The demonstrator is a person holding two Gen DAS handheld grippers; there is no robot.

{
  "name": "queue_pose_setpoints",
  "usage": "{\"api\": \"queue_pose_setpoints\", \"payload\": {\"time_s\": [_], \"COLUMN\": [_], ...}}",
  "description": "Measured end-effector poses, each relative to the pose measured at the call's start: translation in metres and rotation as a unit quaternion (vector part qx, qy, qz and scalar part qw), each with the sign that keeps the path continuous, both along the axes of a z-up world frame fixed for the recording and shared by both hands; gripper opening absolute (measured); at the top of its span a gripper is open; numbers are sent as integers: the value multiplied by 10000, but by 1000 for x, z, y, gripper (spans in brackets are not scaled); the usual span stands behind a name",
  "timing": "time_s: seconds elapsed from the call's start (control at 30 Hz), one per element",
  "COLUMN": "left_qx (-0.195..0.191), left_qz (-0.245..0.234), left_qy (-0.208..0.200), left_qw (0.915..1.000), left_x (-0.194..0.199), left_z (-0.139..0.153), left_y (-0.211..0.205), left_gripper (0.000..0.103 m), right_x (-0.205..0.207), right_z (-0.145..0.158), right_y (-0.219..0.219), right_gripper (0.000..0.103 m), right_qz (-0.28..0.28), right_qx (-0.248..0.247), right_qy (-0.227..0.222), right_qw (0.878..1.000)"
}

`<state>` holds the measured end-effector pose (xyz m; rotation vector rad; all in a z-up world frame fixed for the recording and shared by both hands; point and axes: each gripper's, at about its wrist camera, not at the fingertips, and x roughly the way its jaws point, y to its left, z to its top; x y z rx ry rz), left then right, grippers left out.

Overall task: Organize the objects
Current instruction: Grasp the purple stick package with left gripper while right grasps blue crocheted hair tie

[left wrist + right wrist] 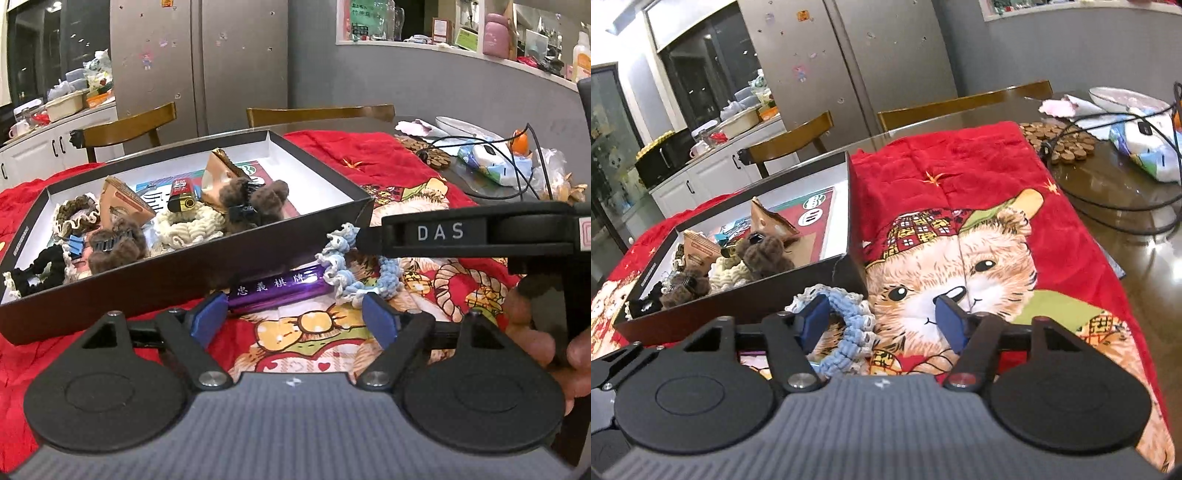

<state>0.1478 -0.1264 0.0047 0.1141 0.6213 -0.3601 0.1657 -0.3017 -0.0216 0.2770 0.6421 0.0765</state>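
A black box (258, 251) with a white inside holds brown fuzzy hair clips (255, 199), a cream scrunchie (192, 229), a lighter (181, 197) and paper packets. A purple card pack (277, 293) lies against the box's front wall. A blue and white scrunchie (343, 273) lies beside it on the red cloth. My left gripper (295, 317) is open just before the purple pack. My right gripper (882, 317) is open over the blue scrunchie (849, 332), its left finger inside the ring. The right gripper's finger (443, 232) reaches in from the right in the left wrist view.
A red bear-print cloth (960, 177) covers the table. Wooden chairs (129, 125) stand behind it. At the far right lie a round wooden trivet (1060, 142), black cables (1126, 206), a plate (1123, 96) and a printed bag (495, 162). A fridge (199, 55) stands behind.
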Motion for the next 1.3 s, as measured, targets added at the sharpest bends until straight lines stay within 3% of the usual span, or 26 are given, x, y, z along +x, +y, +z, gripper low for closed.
{"api": "queue_pose_setpoints", "payload": {"time_s": [0.13, 0.2, 0.47, 0.6, 0.83, 1.0, 1.3], "left_qx": [-157, -179, -76, -173, -156, -119, -58], "left_qz": [132, 179, 324, 532, 616, 900, 907], "left_qy": [24, 9, -19, 302, 243, 241, 249], "left_qw": [9998, 9997, 9994, 9980, 9977, 9956, 9955], "left_x": [1, 1, 4, 16, 19, 24, 25], "left_z": [1, 1, -2, -7, -6, -6, -6], "left_y": [2, 1, -2, 2, 2, 6, 4], "left_gripper": [86, 88, 95, 95, 95, 95, 93], "right_x": [-1, 0, -3, -2, 1, 3, 4], "right_z": [0, 0, 8, 9, 4, 1, -3], "right_y": [0, -1, -8, -20, -26, -26, -17], "right_gripper": [52, 22, 4, 4, 11, 37, 45], "right_qz": [107, 131, -170, -323, 35, 157, 219], "right_qx": [84, 149, 36, 259, 849, 1098, 943], "right_qy": [-35, -13, -175, -164, 41, 91, 121], "right_qw": [9999, 9998, 9997, 9990, 9964, 9938, 9952]}}
